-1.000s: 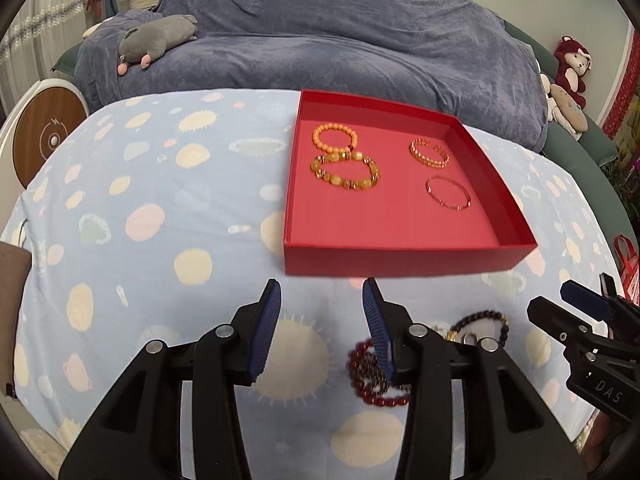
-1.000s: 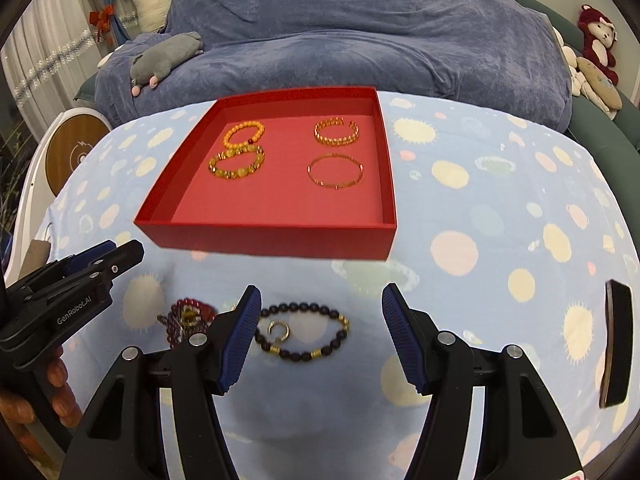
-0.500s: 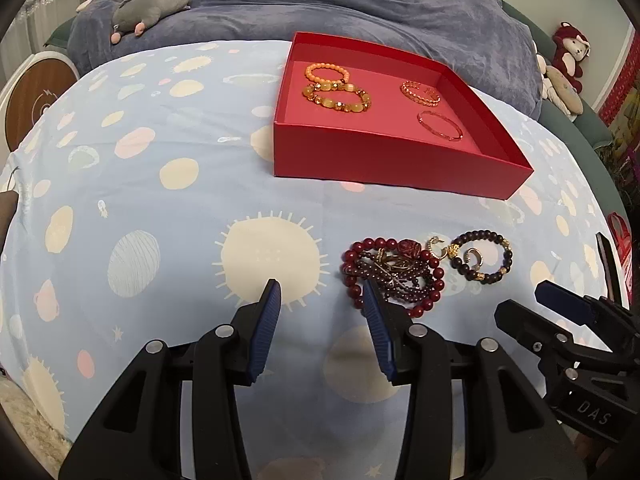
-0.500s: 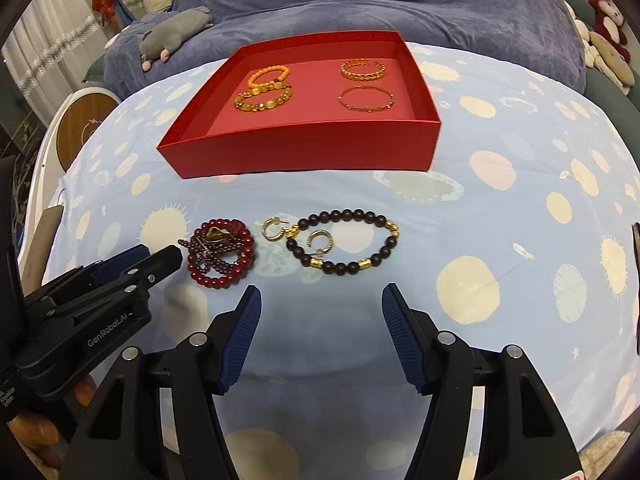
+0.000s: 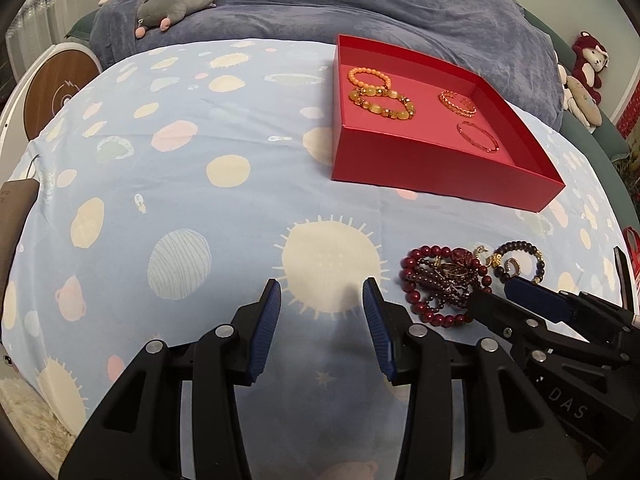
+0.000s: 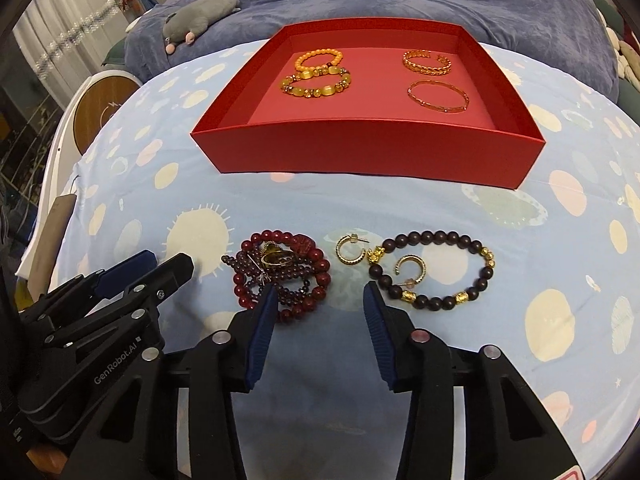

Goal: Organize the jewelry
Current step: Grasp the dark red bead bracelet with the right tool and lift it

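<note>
A red tray (image 6: 360,152) (image 5: 432,172) holds an orange bead bracelet (image 6: 319,58), a yellow stone bracelet (image 6: 316,83), a gold chain cuff (image 6: 427,63) and a thin gold bangle (image 6: 437,95). On the cloth in front lie a tangle of dark red bead bracelets (image 6: 282,276) (image 5: 440,284), two gold hoop earrings (image 6: 350,250) (image 6: 412,268) and a dark bead bracelet (image 6: 432,270) (image 5: 520,258). My right gripper (image 6: 318,300) is open and empty, just short of the red tangle and earrings. My left gripper (image 5: 322,296) is open and empty, left of the tangle.
The table wears a light blue cloth with sun and planet prints (image 5: 200,200). A blue-covered sofa (image 5: 360,8) with a grey plush toy (image 5: 176,2) stands behind. A round wooden-faced device (image 5: 60,88) is at the left, stuffed toys (image 5: 584,76) at the right.
Both grippers pulled back from the tray toward the near edge, then the right one closed in on the loose jewelry. Both stayed open.
</note>
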Tool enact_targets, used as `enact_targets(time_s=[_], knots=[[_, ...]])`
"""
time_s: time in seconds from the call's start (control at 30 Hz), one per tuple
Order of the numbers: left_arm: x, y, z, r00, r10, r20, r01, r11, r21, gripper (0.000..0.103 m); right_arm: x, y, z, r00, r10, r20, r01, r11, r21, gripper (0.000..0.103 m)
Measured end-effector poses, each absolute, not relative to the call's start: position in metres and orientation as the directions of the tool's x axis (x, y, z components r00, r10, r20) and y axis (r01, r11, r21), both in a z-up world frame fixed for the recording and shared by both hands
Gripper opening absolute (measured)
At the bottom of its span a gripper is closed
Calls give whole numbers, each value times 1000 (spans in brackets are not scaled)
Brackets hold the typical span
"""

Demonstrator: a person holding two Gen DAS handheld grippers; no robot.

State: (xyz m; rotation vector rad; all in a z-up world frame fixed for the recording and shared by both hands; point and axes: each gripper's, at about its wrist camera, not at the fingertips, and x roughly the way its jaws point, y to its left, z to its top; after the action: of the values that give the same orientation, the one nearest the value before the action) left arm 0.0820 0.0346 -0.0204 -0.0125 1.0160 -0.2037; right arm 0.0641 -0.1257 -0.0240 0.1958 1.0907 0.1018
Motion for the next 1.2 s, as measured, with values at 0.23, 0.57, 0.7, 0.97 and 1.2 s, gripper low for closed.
enact_targets(time_s=[0.23, 0.57, 0.7, 0.97, 1.2], knots=[[83, 37, -22, 510, -173, -843, 155, 982, -108, 41, 70, -118, -27, 451, 207, -868, -5, 973, 229, 11], [81, 35, -19, 514, -180, -839, 164, 980, -110, 41, 56, -124, 21, 544, 269, -795, -41, 955, 295, 8], [79, 30, -15, 519, -188, -834, 176, 978, -111, 41, 43, -136, 35, 558, 266, -786, -32, 953, 300, 8], [74, 19, -11, 517, -200, -832, 201, 974, -109, 41, 10, -162, 33, 542, 221, -811, 20, 961, 276, 8], [70, 4, -9, 505, -222, -834, 231, 966, -117, 41, -9, -179, 15, 508, 171, -844, 72, 968, 240, 8]])
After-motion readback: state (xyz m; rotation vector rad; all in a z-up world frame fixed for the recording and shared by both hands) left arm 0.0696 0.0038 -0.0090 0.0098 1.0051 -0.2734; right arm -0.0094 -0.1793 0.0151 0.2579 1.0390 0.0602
